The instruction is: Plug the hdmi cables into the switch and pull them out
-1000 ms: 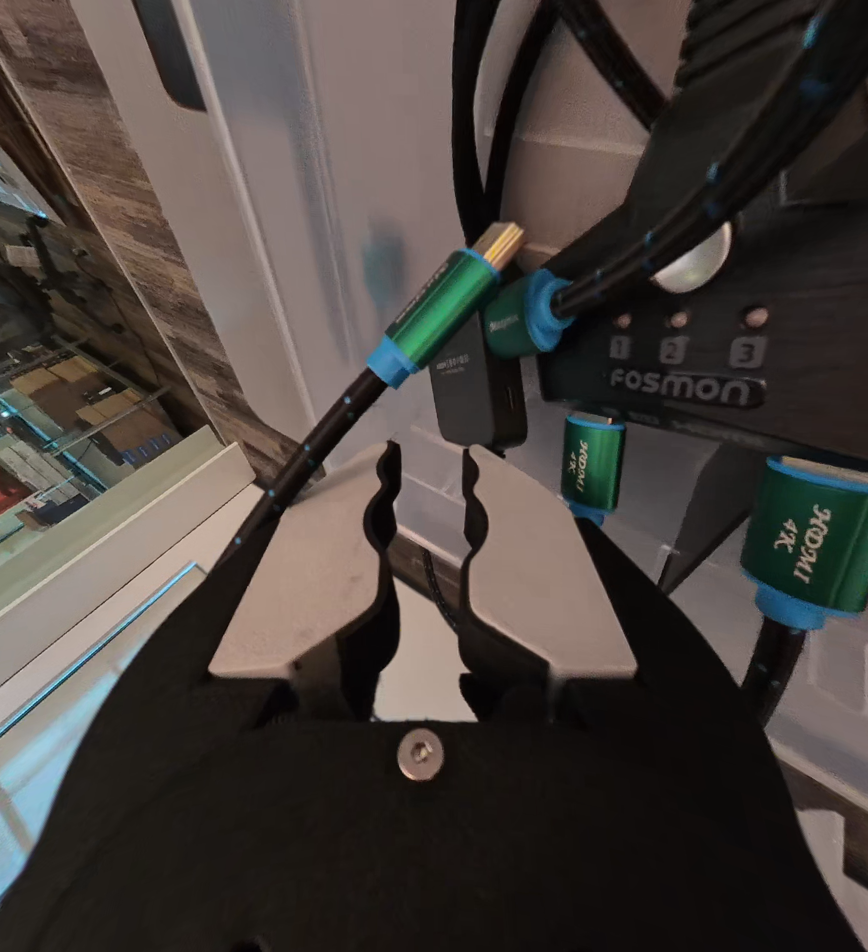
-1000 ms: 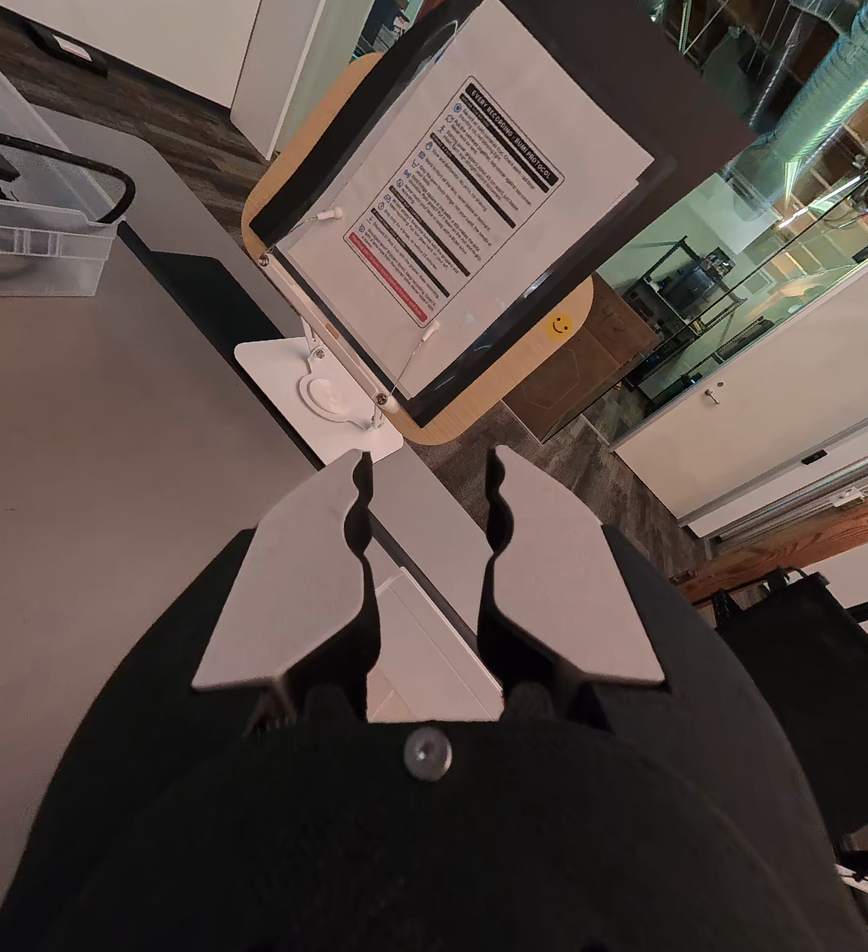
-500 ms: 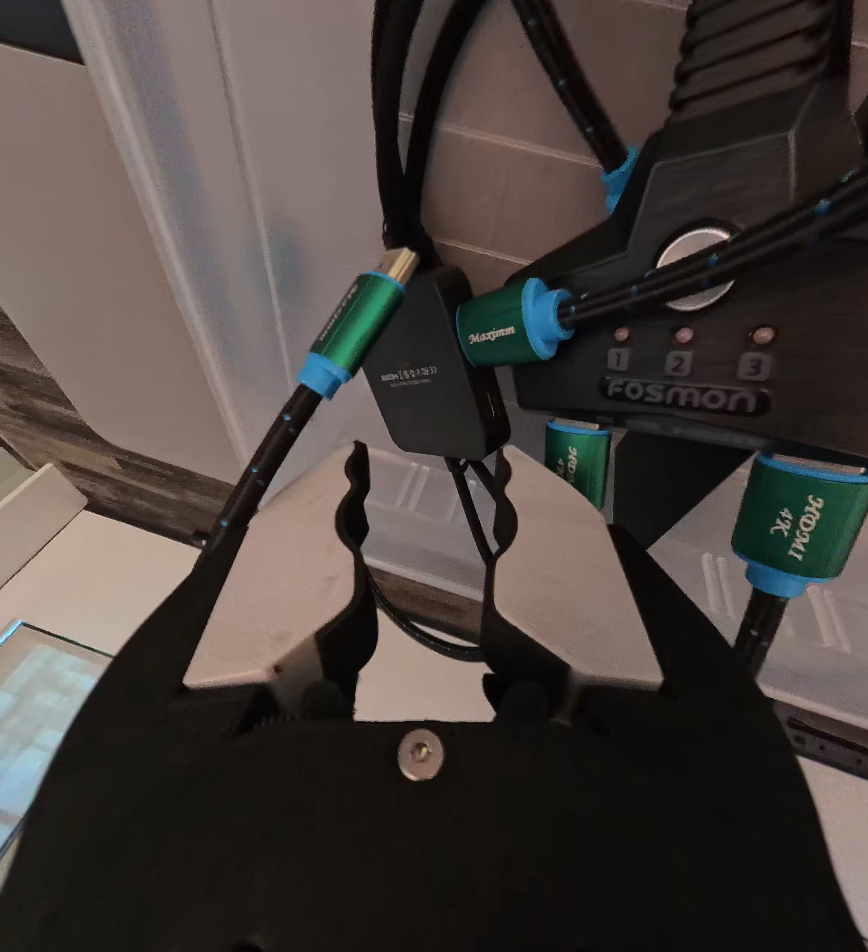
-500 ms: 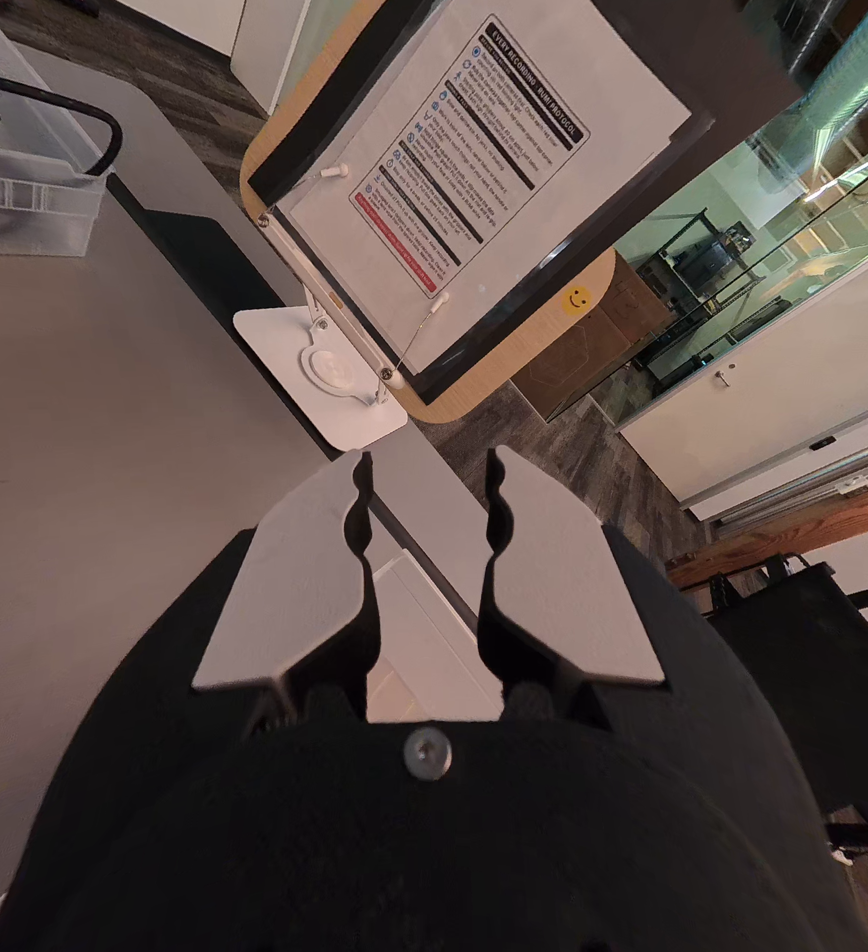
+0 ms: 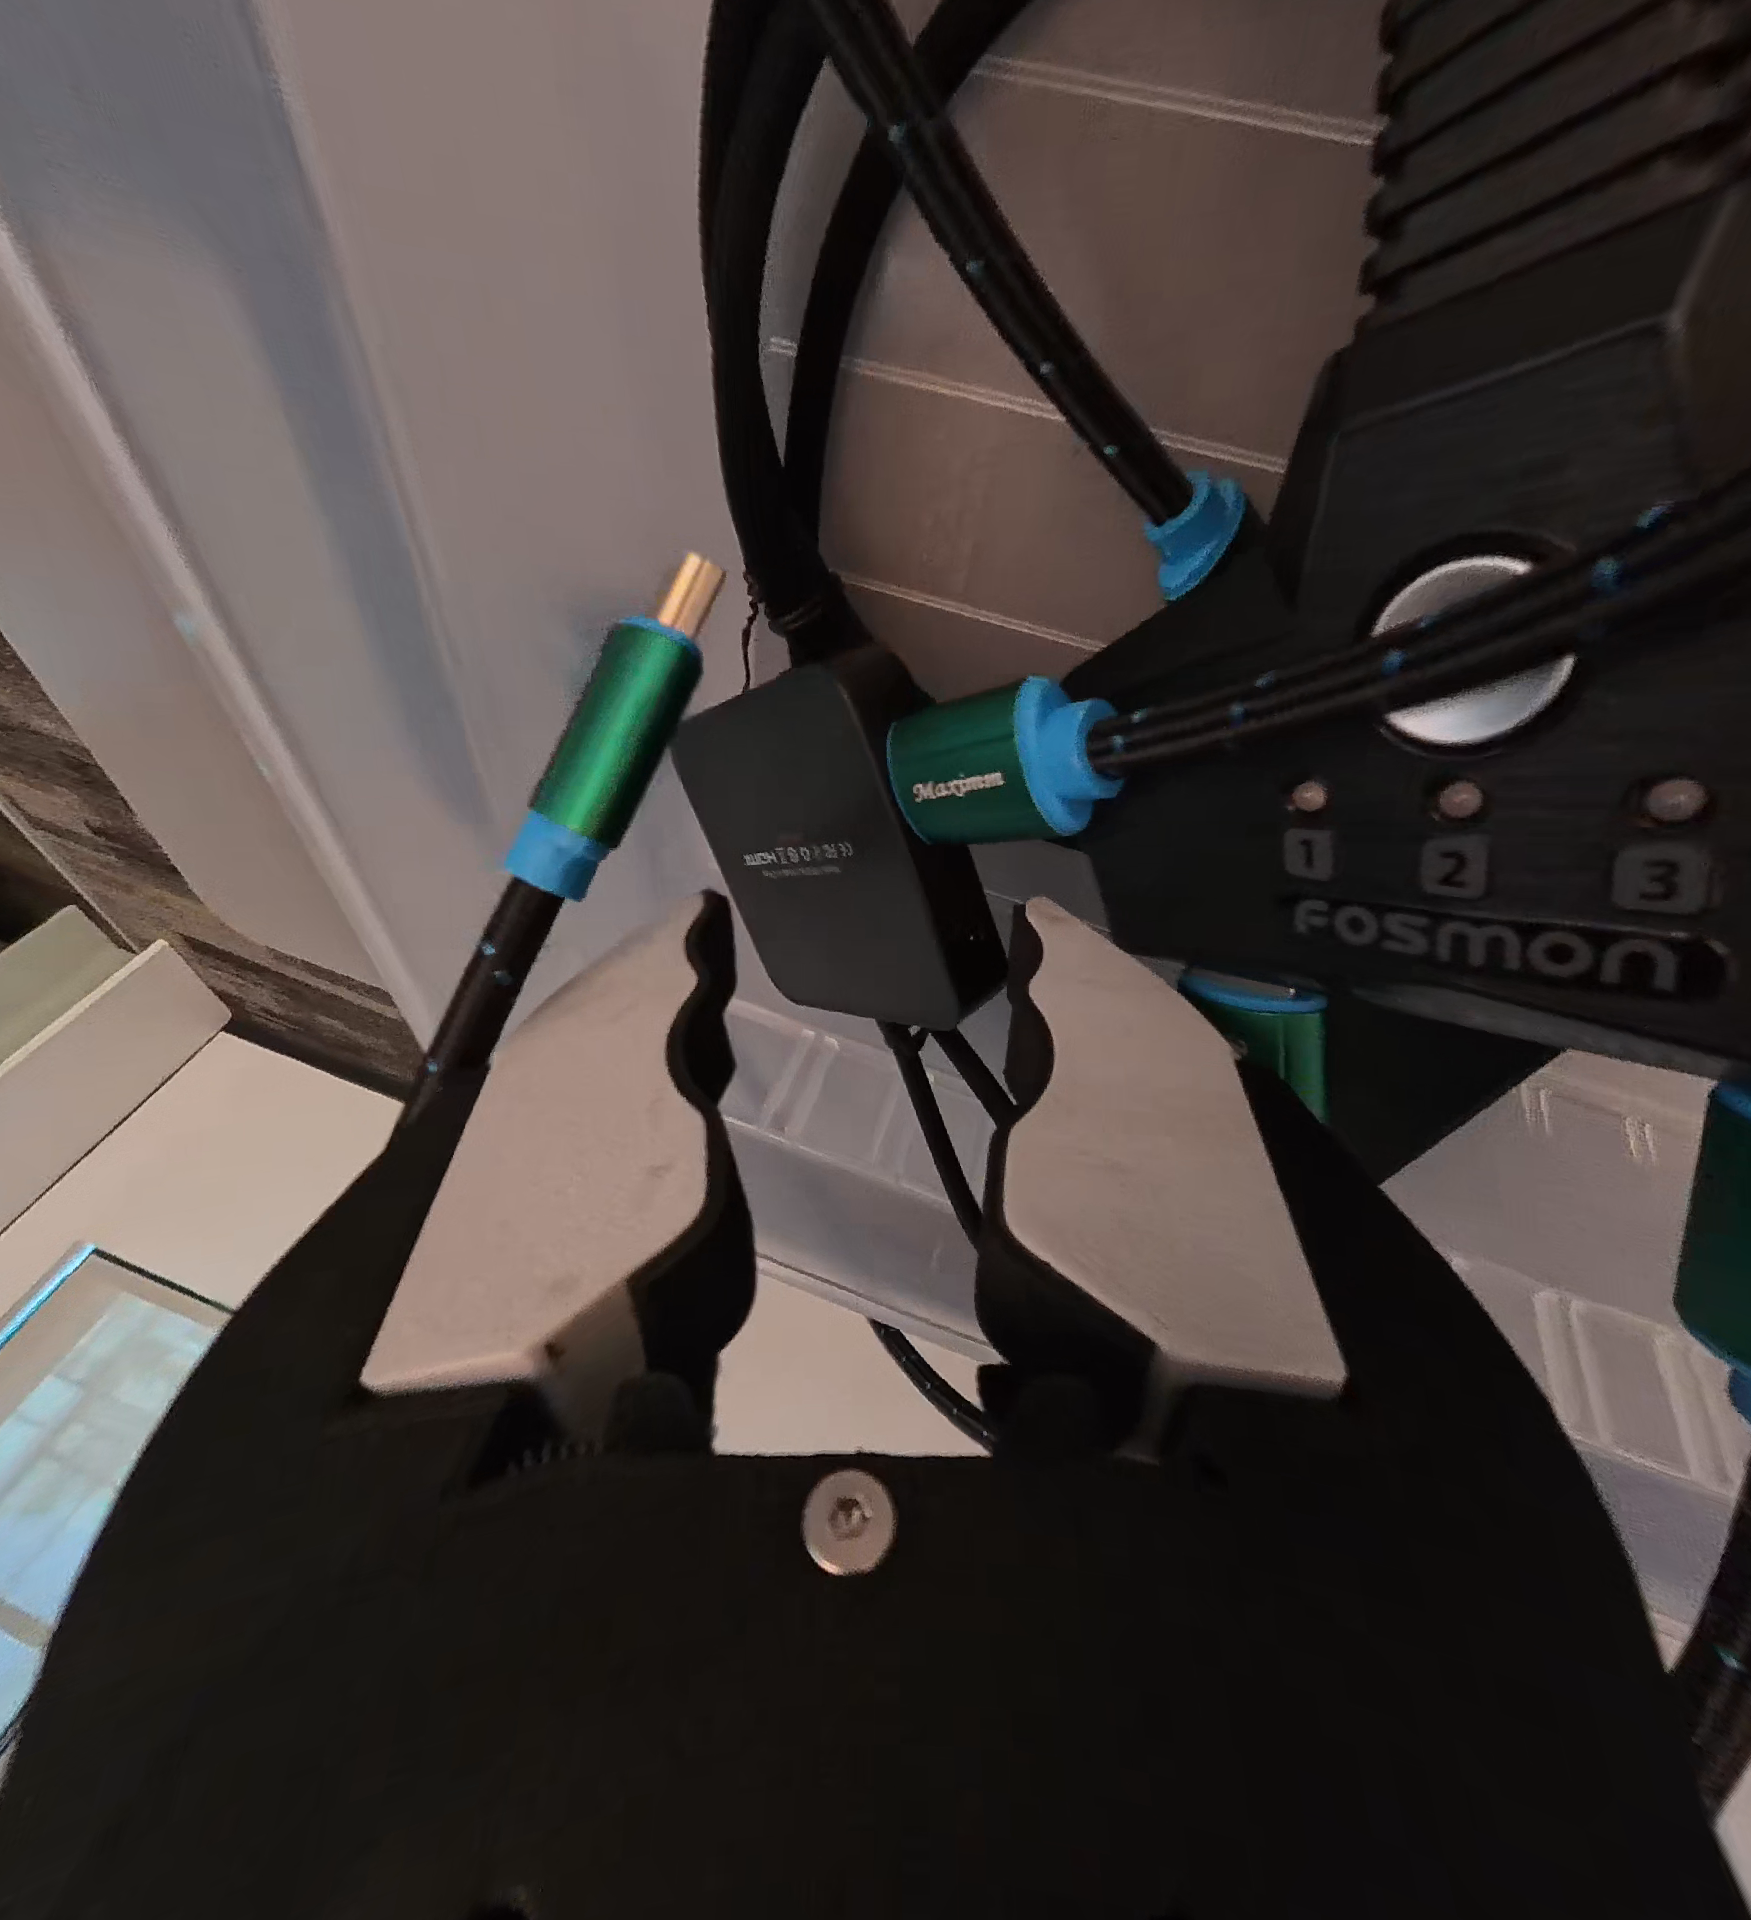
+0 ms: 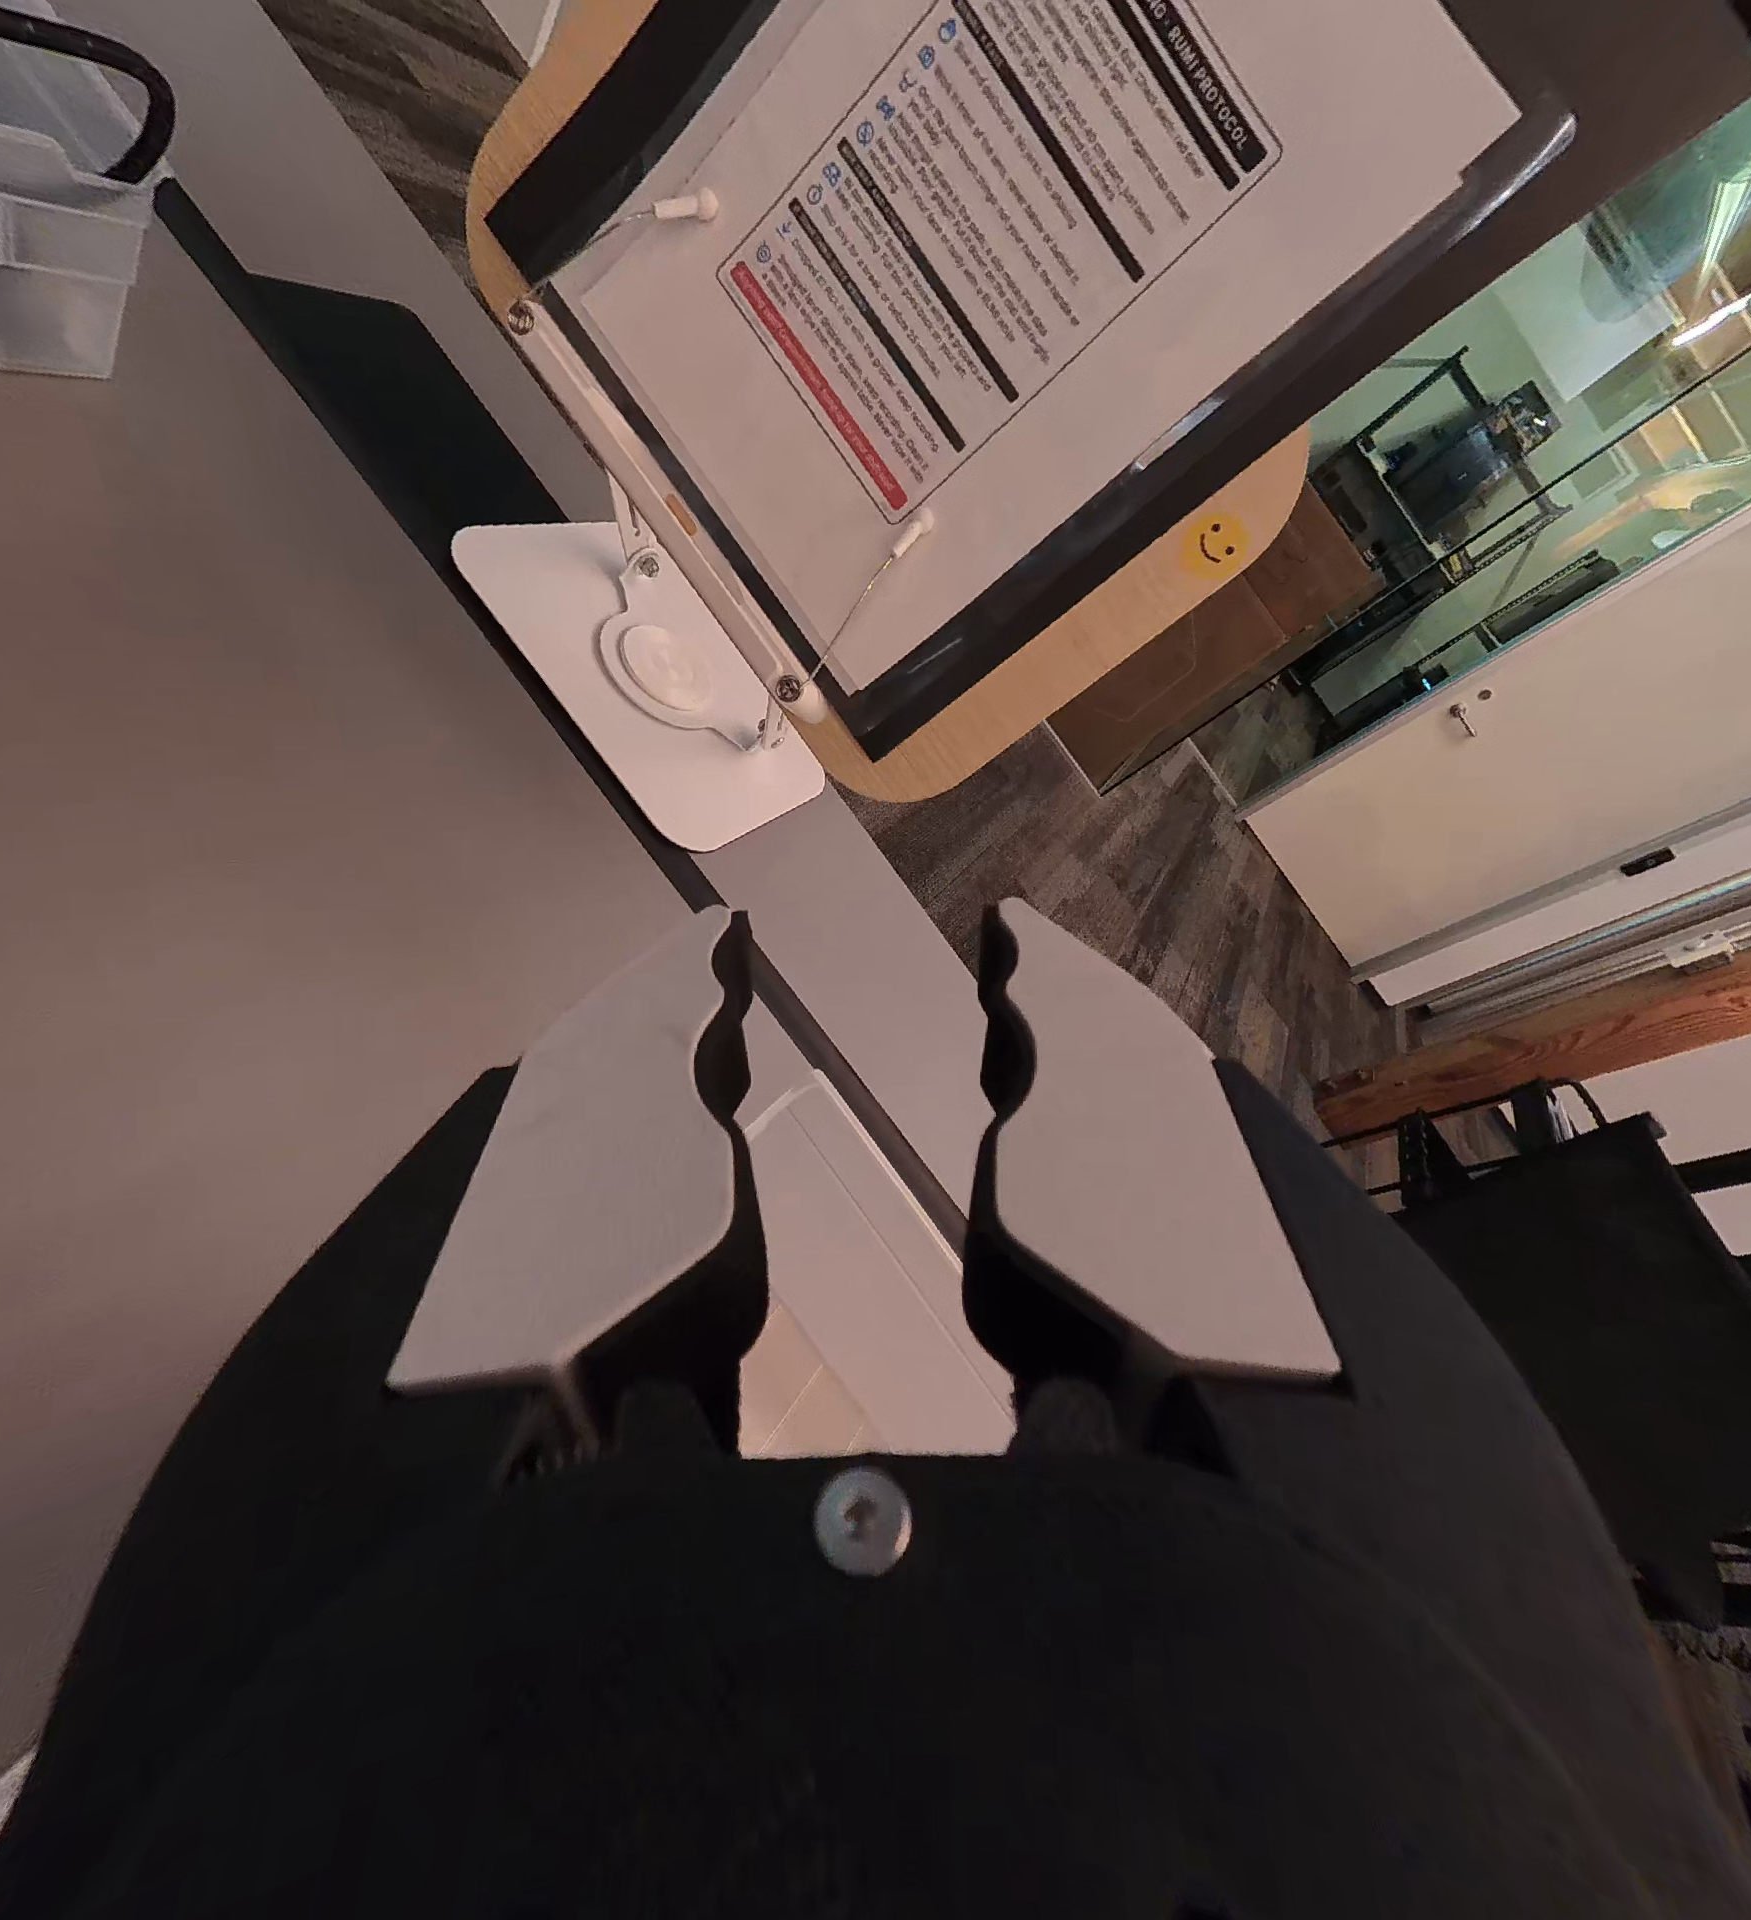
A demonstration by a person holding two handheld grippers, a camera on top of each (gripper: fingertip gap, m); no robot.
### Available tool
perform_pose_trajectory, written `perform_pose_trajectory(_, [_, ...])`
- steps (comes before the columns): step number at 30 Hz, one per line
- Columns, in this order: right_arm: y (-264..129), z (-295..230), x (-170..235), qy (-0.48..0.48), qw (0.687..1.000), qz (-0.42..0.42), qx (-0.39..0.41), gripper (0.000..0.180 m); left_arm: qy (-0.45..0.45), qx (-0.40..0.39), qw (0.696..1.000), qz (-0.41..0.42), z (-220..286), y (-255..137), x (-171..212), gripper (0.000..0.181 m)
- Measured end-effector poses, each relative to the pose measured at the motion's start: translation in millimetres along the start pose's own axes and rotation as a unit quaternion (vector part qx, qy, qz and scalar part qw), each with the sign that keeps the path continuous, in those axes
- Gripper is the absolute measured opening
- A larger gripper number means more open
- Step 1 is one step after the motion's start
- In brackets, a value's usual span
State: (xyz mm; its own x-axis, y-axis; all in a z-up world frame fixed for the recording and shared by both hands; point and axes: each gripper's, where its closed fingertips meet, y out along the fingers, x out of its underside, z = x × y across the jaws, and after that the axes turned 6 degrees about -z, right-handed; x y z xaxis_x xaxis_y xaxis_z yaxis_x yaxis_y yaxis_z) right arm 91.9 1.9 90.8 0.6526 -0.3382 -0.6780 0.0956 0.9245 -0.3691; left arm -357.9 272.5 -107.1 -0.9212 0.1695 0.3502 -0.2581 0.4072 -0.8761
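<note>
While both grippers gape empty, the left gripper (image 5: 860,920) faces the black switch (image 5: 1536,790); one green-ended hdmi cable (image 5: 613,750) dangles unplugged beside it. Right gripper (image 6: 860,925) overhangs the desk (image 6: 227,831) edge; a clear bin (image 6: 14,260) sits at its far corner, contents unclear.

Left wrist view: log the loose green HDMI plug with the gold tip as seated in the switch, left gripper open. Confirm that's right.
Not seated. The left wrist view shows the loose green HDMI plug free in the air, gold tip bare, left of the switch. The left gripper is open, as stated.

Upper centre, right wrist view: framed printed sheet (image 6: 964,270) on a white stand (image 6: 642,686); clear plastic bin (image 6: 9,239) upper left; yellow smiley sticker (image 6: 1216,542) centre right.
</note>
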Motion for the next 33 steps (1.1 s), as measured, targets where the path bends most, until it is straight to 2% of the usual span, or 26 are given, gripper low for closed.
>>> perform_pose_trajectory(5, [-1,-2,-1,-0.006,1.0,-0.001,-0.001,0.042,0.01,-0.025,1.0,-0.003,3,-3,3,0.028])
perform_pose_trajectory(10, [-4,-3,-3,-0.012,1.0,0.001,0.001,0.042,-0.015,-0.048,0.999,-0.008,-5,-10,6,0.024])
perform_pose_trajectory(15, [-5,-2,-4,-0.013,1.0,0.003,0.001,0.042,-0.02,-0.098,0.995,-0.009,-23,-32,17,0.015])
perform_pose_trajectory(17, [-5,-3,-4,-0.014,1.0,0.004,-0.001,0.042,-0.028,-0.081,0.996,-0.003,-21,-43,21,0.014])
perform_pose_trajectory(26, [-9,-6,-9,-0.013,1.0,0.021,-0.01,0.042,-0.038,0.029,0.997,0.052,18,-113,20,0.013])
perform_pose_trajectory(33, [-13,-8,-11,-0.011,0.999,0.036,-0.02,0.042,-0.035,-0.037,0.999,0.003,12,-184,40,0.013])
